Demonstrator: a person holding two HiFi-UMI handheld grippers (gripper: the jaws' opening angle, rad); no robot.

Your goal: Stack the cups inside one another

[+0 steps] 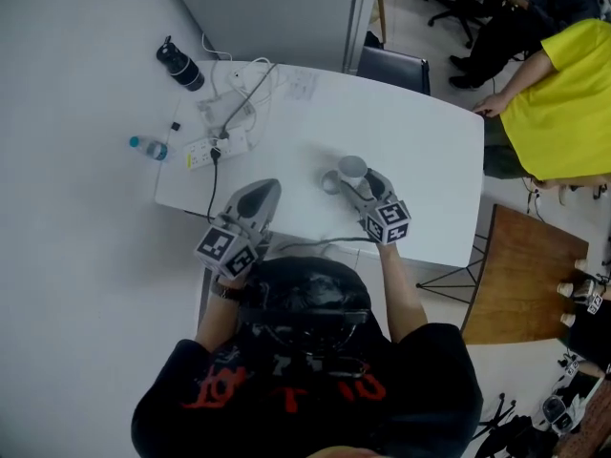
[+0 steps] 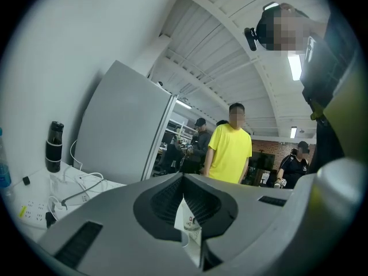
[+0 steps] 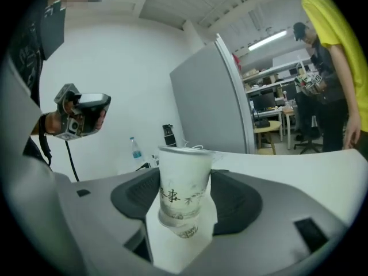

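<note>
Table [image 1: 420, 151]: big and white. I see no loose cup standing or lying by itself on it.
Right gripper [image 1: 353, 181]: low over the middle of the table. Its jaws are about as far apart as a cup is wide. One is on each side of the paper cup, and they seem to press on it.
Left gripper [image 2: 185, 194]: held up in the air, away from the cup. Its jaws are almost together, with only a thin slit, and they hold nothing. A strip of white with print [image 2: 190, 226] shows through the slit.
Far end: a black bottle [image 1: 179, 66], a water bottle [image 1: 148, 147] and a power strip [image 1: 215, 149], well apart from the cup.
Paper cup [image 3: 184, 180]: upright, mouth up, between the right jaws, with dark writing on its side.
Bit under the cup [image 3: 185, 230]: a smaller printed part peeks out just below. I cannot tell if it is a second cup or a shine on the table.
How far: I think the stacking may be done, since cups show in only this one spot. If another cup is out of sight, it has yet to go in.
</note>
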